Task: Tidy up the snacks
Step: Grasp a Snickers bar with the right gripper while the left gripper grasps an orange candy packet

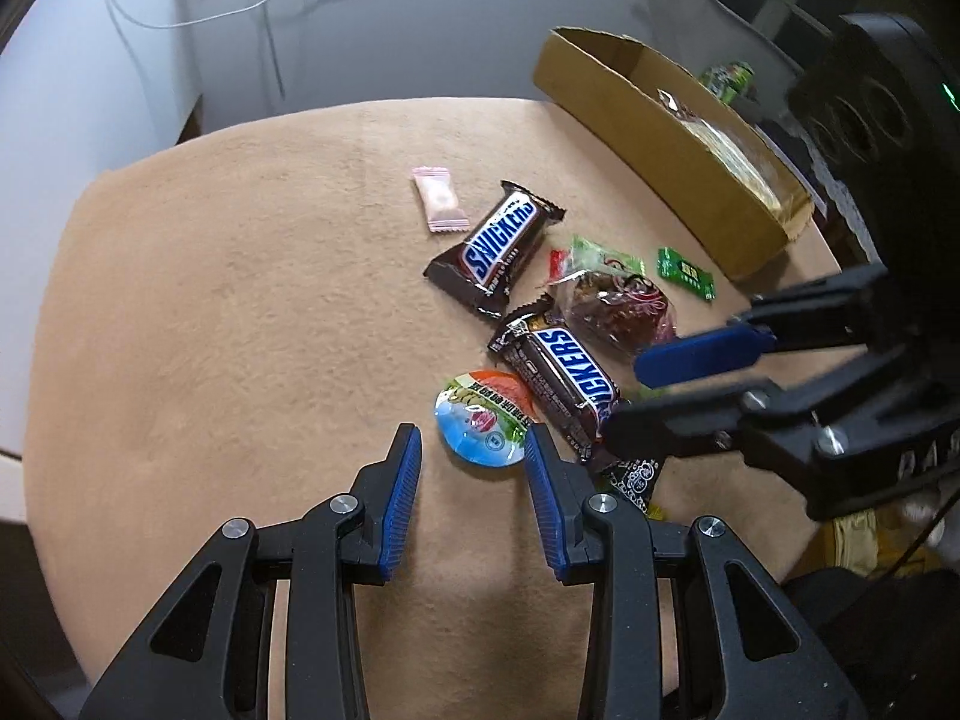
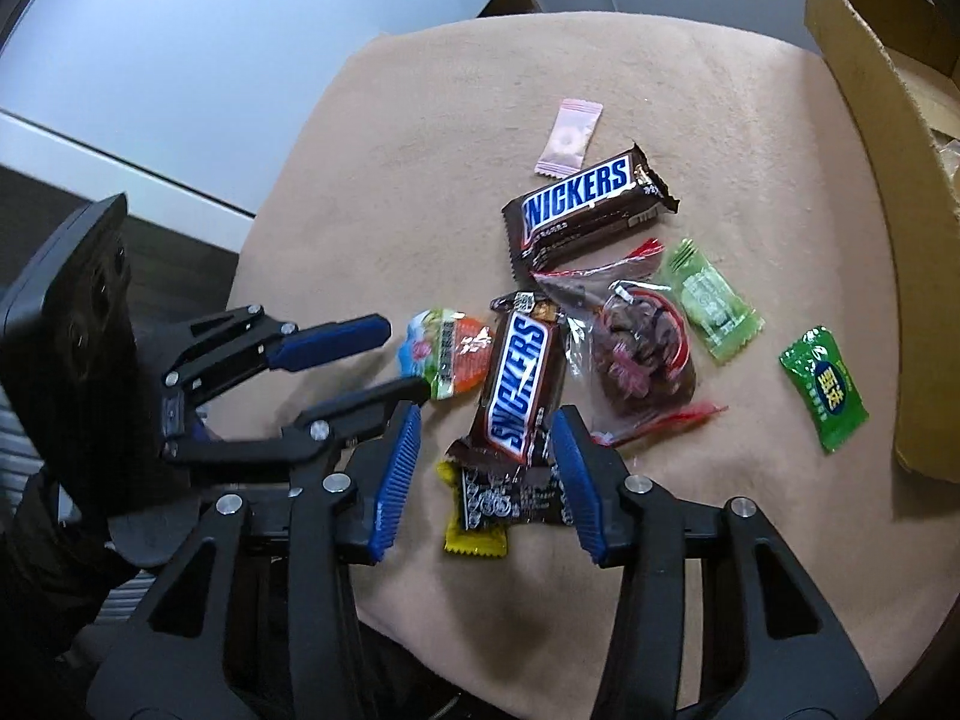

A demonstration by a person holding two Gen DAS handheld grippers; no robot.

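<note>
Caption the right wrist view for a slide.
Right gripper, jaws open, straddles a Snickers bar among scattered snacks on a tan cloth; left gripper hovers beside.

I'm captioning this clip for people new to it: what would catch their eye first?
Two Snickers bars: one farther out beside a pink candy, the other mid-pile, its near end between the open right gripper. The left gripper, also open, hovers at a round jelly cup. A cardboard box stands along the cloth's right edge.

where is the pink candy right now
The pink candy lies alone on the tan cloth, just beyond the far Snickers bar, left of the cardboard box.
</note>
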